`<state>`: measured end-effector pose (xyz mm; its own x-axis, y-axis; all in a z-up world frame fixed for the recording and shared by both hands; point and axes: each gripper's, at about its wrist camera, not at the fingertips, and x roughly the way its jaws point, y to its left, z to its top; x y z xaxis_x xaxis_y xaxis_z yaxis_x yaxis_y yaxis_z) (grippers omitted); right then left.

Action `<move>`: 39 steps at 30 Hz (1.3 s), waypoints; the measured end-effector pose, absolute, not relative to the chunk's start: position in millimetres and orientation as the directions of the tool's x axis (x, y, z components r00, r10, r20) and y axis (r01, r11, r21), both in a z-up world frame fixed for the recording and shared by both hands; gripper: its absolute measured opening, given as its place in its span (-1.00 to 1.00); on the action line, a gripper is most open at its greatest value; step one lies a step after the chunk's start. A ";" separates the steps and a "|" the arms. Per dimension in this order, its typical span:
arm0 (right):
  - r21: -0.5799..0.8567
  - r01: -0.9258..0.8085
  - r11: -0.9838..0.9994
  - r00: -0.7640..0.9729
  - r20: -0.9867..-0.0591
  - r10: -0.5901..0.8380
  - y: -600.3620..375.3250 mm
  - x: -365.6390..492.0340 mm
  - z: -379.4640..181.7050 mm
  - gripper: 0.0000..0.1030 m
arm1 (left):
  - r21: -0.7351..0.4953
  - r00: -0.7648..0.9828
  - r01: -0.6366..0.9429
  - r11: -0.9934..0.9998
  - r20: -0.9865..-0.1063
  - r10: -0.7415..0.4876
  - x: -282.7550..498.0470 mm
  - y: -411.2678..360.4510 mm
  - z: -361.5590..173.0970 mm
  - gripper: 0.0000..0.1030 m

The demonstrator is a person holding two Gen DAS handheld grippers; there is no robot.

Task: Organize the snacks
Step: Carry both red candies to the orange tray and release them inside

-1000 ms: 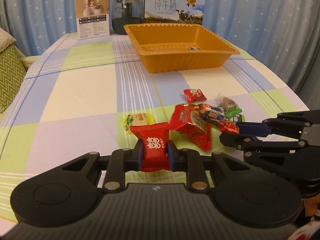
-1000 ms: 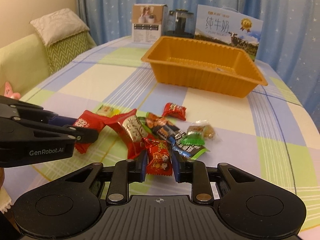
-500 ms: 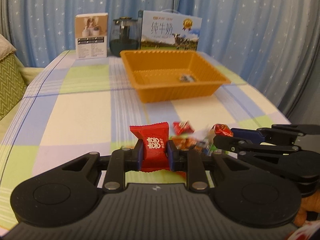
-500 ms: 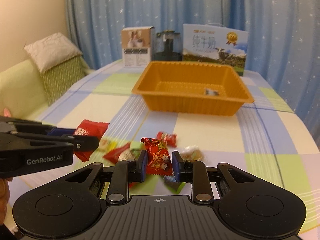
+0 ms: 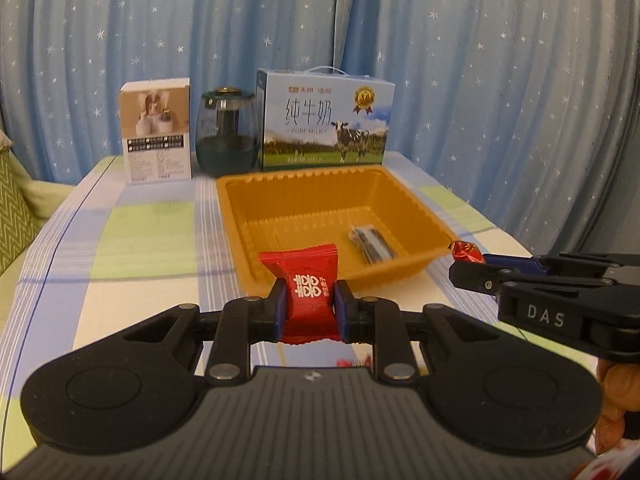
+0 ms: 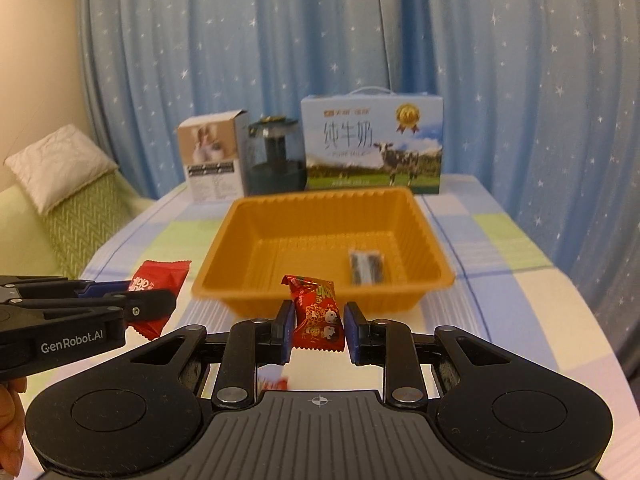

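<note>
Star-dotted curtains back the checkered surface [image 5: 136, 240]. Left tongs [image 5: 308, 306] clench a red candy [image 5: 306, 292]; right tongs [image 6: 316, 328] grip a printed candy [image 6: 318, 312] loosely (pad gap visible). Carry both toward twelve o'clock, releasing over the orange tray [image 5: 416, 216].

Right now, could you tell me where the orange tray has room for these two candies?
The floor of the orange tray is bare across its left half and centre, from the left wall to the dark packet right of centre. The tablecloth left of the tray is bare. Crowded behind the tray: white box, glass jar, milk carton.
</note>
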<state>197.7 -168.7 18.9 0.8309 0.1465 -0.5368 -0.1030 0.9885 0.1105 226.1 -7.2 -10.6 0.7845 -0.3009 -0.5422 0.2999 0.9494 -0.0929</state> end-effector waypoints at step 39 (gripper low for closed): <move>0.288 0.015 0.958 0.807 -0.569 0.159 -203.2 326.0 -14.1 -0.49 | -0.100 0.787 0.248 0.964 -0.559 -0.261 343.3 -7.7 -33.7 -0.34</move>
<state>326.0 -203.2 -14.1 0.8066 0.1589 -0.5694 0.0145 0.9576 0.2878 343.3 -7.7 -33.7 0.7874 -0.2608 -0.5585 0.2484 0.9635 -0.0998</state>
